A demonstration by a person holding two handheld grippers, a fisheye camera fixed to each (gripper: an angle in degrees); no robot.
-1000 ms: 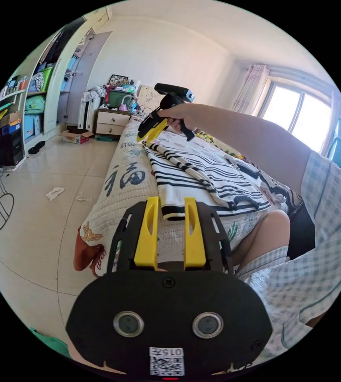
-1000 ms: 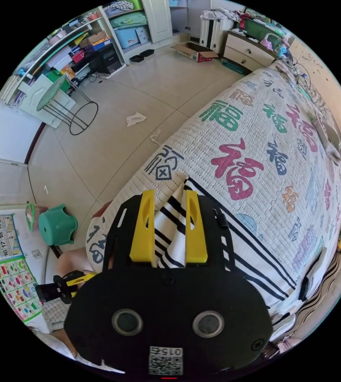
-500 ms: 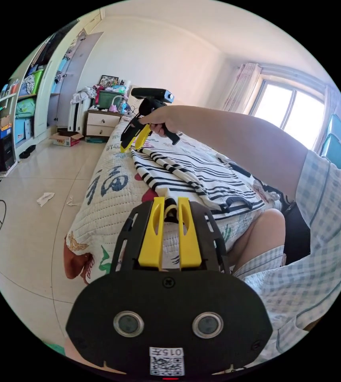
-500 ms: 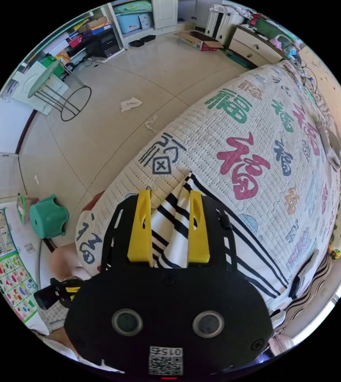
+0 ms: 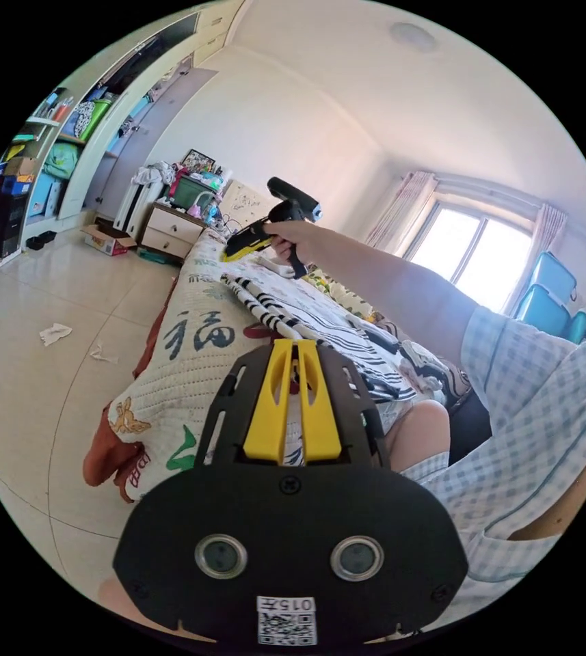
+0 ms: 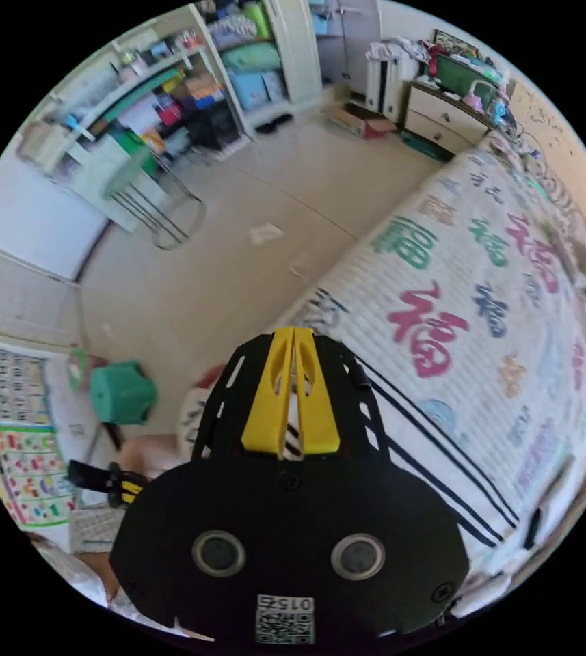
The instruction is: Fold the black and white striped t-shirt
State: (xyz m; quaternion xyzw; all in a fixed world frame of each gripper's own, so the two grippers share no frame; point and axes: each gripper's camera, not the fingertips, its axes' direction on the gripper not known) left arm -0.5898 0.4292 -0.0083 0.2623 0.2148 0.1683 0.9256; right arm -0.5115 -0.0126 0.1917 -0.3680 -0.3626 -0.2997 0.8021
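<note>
Close up in the left gripper view, the left yellow tongs (image 5: 293,348) are pressed together on an edge of the black and white striped t-shirt (image 5: 320,326). It lies on the white quilted bed cover (image 5: 190,342). Farther off, the right yellow tongs (image 5: 228,255) seem to pinch its far end. In the blurry right gripper view, they (image 6: 293,339) look squeezed on striped cloth (image 6: 294,432).

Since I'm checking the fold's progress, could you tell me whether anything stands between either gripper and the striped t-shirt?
Nothing visible does. The left gripper has its jaws closed on the near edge of the striped t-shirt, and the right gripper has its jaws closed on striped cloth too. The shirt lies on the printed bed cover.
</note>
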